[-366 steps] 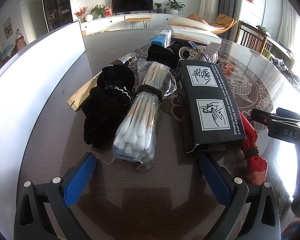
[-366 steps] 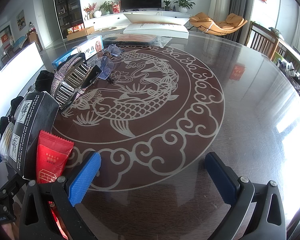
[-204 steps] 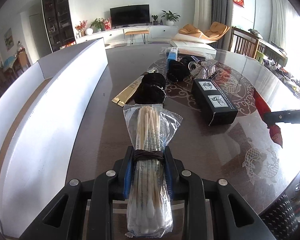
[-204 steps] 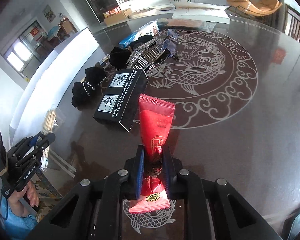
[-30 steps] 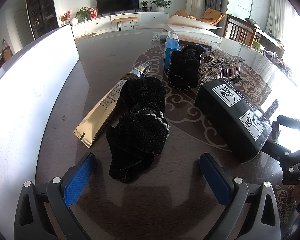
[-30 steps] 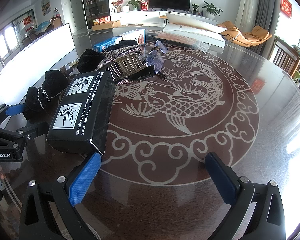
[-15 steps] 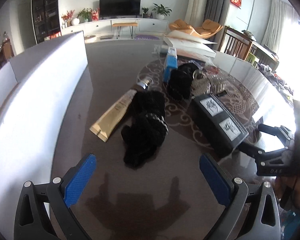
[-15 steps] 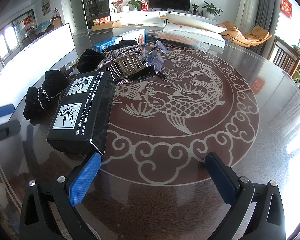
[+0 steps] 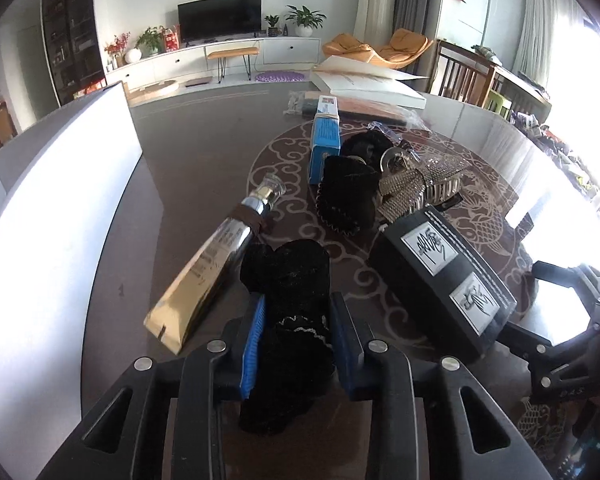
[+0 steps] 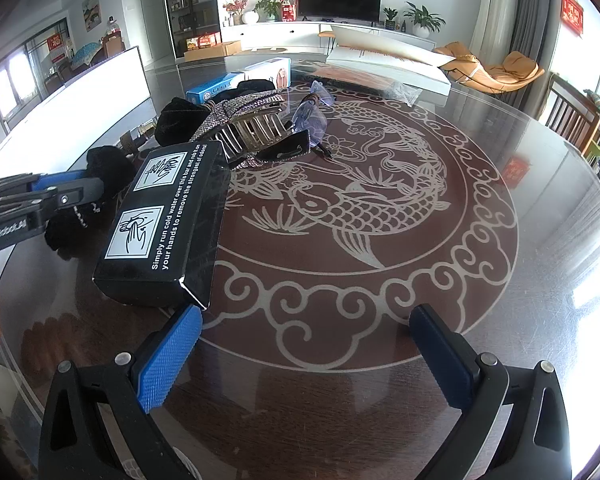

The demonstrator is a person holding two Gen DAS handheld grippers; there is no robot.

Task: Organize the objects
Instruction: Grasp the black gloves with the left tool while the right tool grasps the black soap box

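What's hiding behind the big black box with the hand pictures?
Behind the black box lies a sparkly hair claw, then black fabric and a blue carton. The box hides the claw's near end.

A black fabric bundle (image 9: 290, 312) with a thin silver-beaded trim sits low in the centre of the left wrist frame, pinched between the blue pads of the left tool (image 9: 298, 344), whose jaws have just closed on it. Its rumpled top rises beyond the pads, while its lower end hangs below them over the bench (image 9: 204, 168).
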